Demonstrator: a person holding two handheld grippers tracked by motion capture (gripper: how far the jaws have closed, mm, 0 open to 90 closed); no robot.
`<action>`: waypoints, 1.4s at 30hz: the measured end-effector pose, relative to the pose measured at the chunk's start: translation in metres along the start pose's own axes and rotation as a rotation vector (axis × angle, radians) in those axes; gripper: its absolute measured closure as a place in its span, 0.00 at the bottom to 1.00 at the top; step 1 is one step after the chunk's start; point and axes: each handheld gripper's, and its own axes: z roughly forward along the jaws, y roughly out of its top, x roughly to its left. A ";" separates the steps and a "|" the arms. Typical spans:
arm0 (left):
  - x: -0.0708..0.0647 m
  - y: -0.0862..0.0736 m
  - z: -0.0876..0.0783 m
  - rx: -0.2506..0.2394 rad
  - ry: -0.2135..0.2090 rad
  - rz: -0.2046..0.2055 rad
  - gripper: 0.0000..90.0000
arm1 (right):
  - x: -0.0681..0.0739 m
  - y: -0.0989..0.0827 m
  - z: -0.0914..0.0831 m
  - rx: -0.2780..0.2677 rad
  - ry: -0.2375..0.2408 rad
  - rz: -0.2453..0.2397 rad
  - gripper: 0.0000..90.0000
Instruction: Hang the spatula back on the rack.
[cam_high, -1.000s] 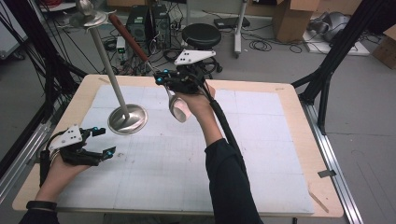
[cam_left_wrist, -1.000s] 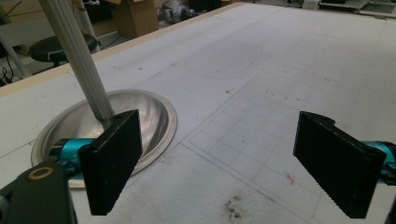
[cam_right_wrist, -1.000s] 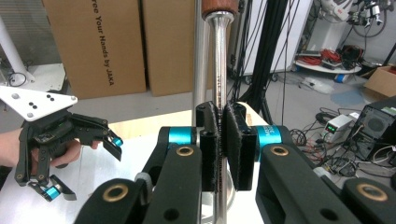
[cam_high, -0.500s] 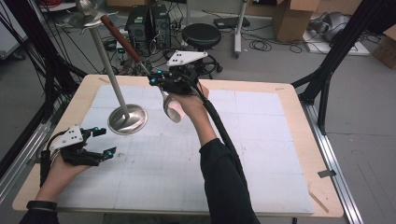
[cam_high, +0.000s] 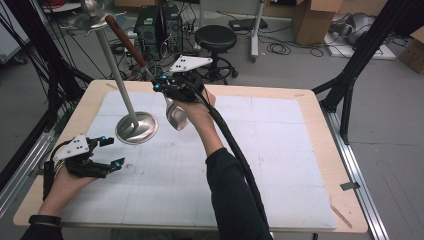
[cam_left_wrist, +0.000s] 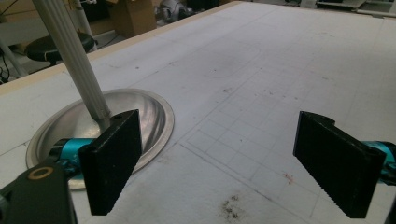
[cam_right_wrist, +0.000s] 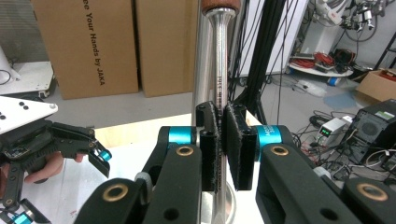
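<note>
right gripper (cam_high: 172, 95) raised over far table (cam_high: 280, 150), jaws clamped on wooden-handled ladle (cam_high: 176, 116) shaft, bowl hanging | left gripper (cam_high: 107, 152) near-left, jaws wide apart, empty | metal stand (cam_high: 136, 126) just left of ladle

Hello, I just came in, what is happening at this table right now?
A person works with a gripping tool in each hand. The right tool is shut on the metal shaft of a ladle with a wooden handle and holds it in the air, bowl hanging down, near the pole of a metal stand with a round base on the table. The left tool is open and holds nothing, low over the table, in front of the stand's base.
</note>
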 end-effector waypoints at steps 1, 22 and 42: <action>0.000 0.000 0.000 0.000 0.000 0.001 0.18 | 0.000 0.000 0.001 -0.002 0.000 -0.003 0.94; 0.000 -0.001 0.002 0.004 -0.005 -0.002 0.18 | -0.002 -0.006 0.019 0.030 -0.011 -0.015 0.94; 0.000 -0.001 0.002 0.003 -0.007 -0.002 0.18 | 0.003 0.002 0.033 0.096 -0.024 -0.032 0.94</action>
